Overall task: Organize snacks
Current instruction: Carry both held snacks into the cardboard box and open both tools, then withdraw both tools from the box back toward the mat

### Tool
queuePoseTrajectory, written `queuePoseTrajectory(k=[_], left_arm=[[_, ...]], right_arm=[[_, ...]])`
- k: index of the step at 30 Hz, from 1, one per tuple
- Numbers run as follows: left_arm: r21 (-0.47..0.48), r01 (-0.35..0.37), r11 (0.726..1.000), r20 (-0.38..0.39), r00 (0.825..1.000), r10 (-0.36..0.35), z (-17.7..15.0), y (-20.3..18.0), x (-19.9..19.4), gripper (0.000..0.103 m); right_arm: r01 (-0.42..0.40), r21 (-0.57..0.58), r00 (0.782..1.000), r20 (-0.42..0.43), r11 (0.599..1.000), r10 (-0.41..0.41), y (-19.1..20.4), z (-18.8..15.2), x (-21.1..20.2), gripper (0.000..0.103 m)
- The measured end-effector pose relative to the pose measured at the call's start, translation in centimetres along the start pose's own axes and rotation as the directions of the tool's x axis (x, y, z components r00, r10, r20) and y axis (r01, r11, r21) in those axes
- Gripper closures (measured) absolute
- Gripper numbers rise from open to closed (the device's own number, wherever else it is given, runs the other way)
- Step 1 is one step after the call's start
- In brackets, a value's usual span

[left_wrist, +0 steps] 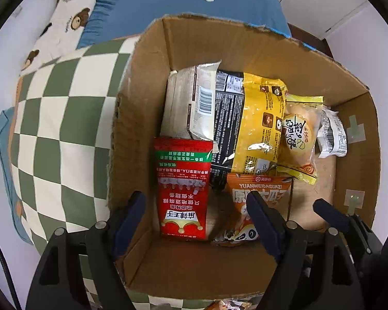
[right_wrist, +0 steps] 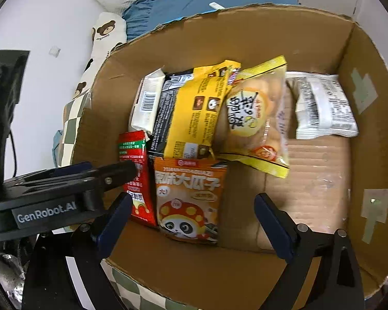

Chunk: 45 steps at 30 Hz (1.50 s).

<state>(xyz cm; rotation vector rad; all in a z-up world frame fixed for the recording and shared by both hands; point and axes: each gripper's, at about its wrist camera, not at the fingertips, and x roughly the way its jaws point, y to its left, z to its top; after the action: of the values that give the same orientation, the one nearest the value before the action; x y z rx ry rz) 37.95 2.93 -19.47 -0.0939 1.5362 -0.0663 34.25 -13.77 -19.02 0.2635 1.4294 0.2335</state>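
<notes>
A cardboard box (left_wrist: 147,82) (right_wrist: 362,134) holds several snack packs. A red packet (left_wrist: 183,191) (right_wrist: 135,170) stands at the near left. An orange sunflower-seed bag (left_wrist: 256,196) (right_wrist: 188,196) stands beside it. Behind are a beige pack (left_wrist: 191,103), a black pack (left_wrist: 226,118), a yellow pack (left_wrist: 261,129) (right_wrist: 194,113), a bread bun bag (left_wrist: 297,139) (right_wrist: 256,118) and a white sachet (left_wrist: 332,131) (right_wrist: 323,106). My left gripper (left_wrist: 196,209) is open and empty over the box's near edge. My right gripper (right_wrist: 194,214) is open and empty above the box.
The box sits on a green-and-white checkered cloth (left_wrist: 62,118) on a bed with a blue cover (left_wrist: 194,10) and a bear-print pillow (left_wrist: 72,18). The box floor at the right (right_wrist: 310,180) is bare cardboard. The left gripper's body (right_wrist: 51,196) shows at the right wrist view's left.
</notes>
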Motion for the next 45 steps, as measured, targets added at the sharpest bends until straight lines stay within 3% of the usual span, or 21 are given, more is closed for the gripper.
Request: queuePoseTrajectory(k=[6, 11, 20, 25, 30, 37, 41, 45], left_arm=[[0.006, -0.007, 1.0, 0.107, 0.994, 0.007, -1.3, -0.5, -2.5, 0.024], [0.026, -0.038, 0.999, 0.216, 0.976, 0.032, -3.7, -1.4, -4.5, 0.023], [0.044, -0.045, 0.998, 0.371, 0.928, 0.026, -7.9, -2.4, -7.9, 0.023], [0.05, -0.036, 0.998, 0.458, 0.889, 0.01, -10.8, -2.7, -10.2, 0.023], [0.071, -0.036, 0.997, 0.514, 0.858, -0.005, -13.4, -3.1, -12.5, 0.023], [0.097, -0.025, 0.995, 0.556, 0.831, -0.033, -17.0, -4.0, -14.8, 0.023], [0.101, -0.012, 0.995, 0.539, 0.841, -0.044, -19.3, -4.1, -14.6, 0.023], [0.113, -0.026, 0.993, 0.463, 0.886, -0.03, -22.7, -4.4, -11.5, 0.023]], right_arm=[[0.09, -0.009, 0.995, 0.039, 0.996, -0.09, -0.9, -1.1, -2.1, 0.006], [0.143, -0.012, 0.985, 0.103, 0.99, -0.141, -1.2, -2.3, -5.0, 0.006], [0.187, -0.005, 0.956, 0.23, 0.982, -0.18, -1.8, -6.1, -10.7, 0.006], [0.226, 0.0, 0.919, 0.331, 0.974, -0.213, -1.2, -8.1, -13.5, 0.006], [0.235, -0.001, 0.888, 0.407, 0.972, -0.214, -0.7, -10.6, -16.8, 0.006], [0.207, -0.004, 0.866, 0.466, 0.978, -0.182, -0.3, -14.6, -20.3, 0.006], [0.167, -0.003, 0.875, 0.461, 0.986, -0.147, -0.7, -17.3, -21.1, 0.006], [0.135, -0.003, 0.91, 0.397, 0.991, -0.123, -2.4, -20.9, -19.0, 0.006]])
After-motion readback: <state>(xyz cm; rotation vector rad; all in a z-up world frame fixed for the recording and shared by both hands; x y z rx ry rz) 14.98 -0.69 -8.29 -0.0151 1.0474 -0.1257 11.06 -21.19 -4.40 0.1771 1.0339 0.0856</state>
